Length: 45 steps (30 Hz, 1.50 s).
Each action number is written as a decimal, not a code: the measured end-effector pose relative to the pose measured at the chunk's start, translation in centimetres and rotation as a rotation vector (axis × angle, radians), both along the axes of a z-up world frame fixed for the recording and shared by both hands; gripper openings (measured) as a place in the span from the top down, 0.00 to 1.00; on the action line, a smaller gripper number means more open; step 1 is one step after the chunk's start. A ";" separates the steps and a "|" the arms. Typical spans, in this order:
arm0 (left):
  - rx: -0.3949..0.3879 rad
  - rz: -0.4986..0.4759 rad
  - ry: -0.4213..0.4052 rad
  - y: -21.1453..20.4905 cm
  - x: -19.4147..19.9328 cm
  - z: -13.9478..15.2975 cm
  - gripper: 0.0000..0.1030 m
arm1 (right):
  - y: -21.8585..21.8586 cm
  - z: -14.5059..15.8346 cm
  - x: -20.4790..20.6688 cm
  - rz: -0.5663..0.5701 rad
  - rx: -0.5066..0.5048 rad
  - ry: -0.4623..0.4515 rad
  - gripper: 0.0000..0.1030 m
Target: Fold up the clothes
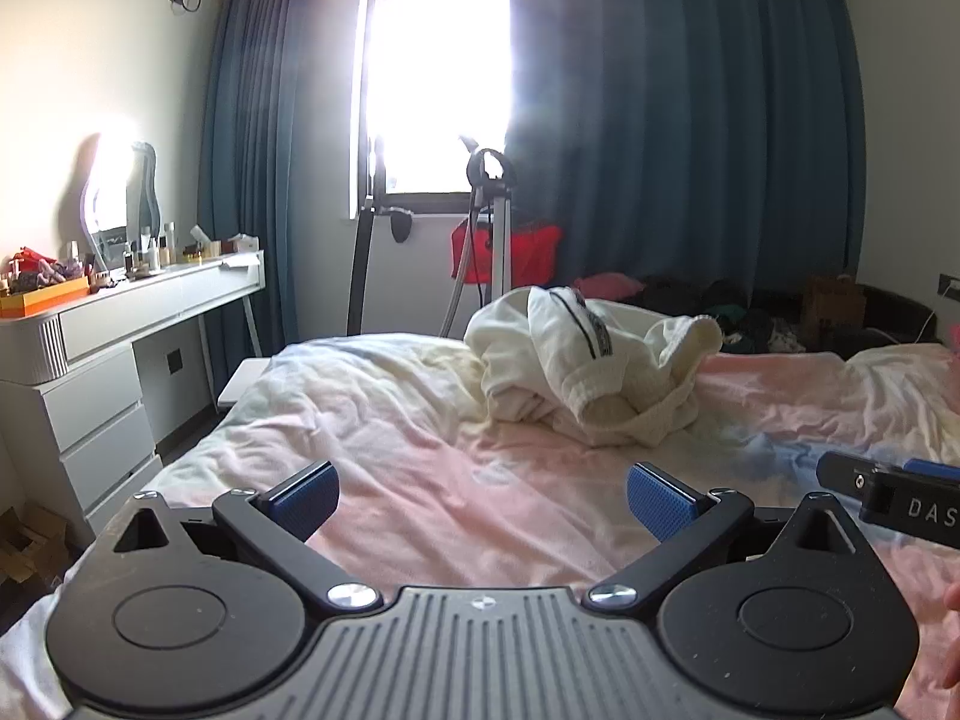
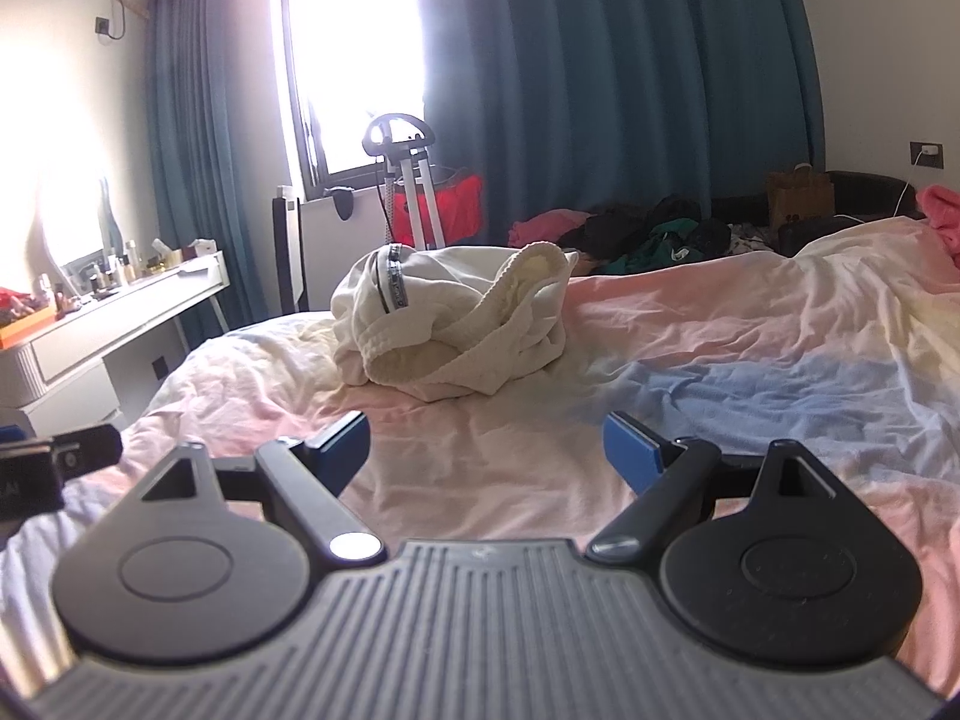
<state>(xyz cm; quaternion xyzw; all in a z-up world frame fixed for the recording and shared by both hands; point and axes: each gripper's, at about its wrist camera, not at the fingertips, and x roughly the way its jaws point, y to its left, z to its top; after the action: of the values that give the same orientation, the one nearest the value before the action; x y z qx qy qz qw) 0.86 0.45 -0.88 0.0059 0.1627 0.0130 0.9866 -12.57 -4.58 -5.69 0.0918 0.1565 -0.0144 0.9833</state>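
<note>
The bed [image 1: 420,450] is filling the lower frame, and the folding is not yet starting: the white garment [image 1: 576,372] is lying crumpled at centre, untouched. The left gripper [image 1: 483,504] and right gripper [image 2: 486,450] are hovering below it, jaws wide, holding nothing

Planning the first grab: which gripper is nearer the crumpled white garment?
Neither clearly. The left gripper and right gripper, both open, hover short of the white garment, which lies ahead and right of the left, ahead and left of the right.
</note>
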 end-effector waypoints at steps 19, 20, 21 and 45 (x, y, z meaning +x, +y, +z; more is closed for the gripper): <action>0.012 -0.003 -0.036 3.4 5.6 -0.5 0.00 | -6.9 3.1 20.3 0.073 -0.069 0.130 0.17; 0.011 -0.017 -0.044 3.2 5.7 -0.8 0.00 | -6.9 2.5 22.6 0.057 -0.092 0.133 0.17; 0.012 -0.030 -0.045 3.0 6.0 -1.2 0.00 | -7.0 2.0 24.8 0.039 -0.116 0.135 0.17; -0.295 -0.058 0.207 5.4 12.3 -5.7 0.00 | -4.1 7.1 27.1 0.067 -0.081 -0.068 0.90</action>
<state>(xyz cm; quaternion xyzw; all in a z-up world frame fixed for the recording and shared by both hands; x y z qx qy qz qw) 13.18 5.87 -6.60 -0.1330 0.2635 -0.0403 0.9546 14.51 -8.67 1.41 0.0471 0.1251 0.0153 0.9909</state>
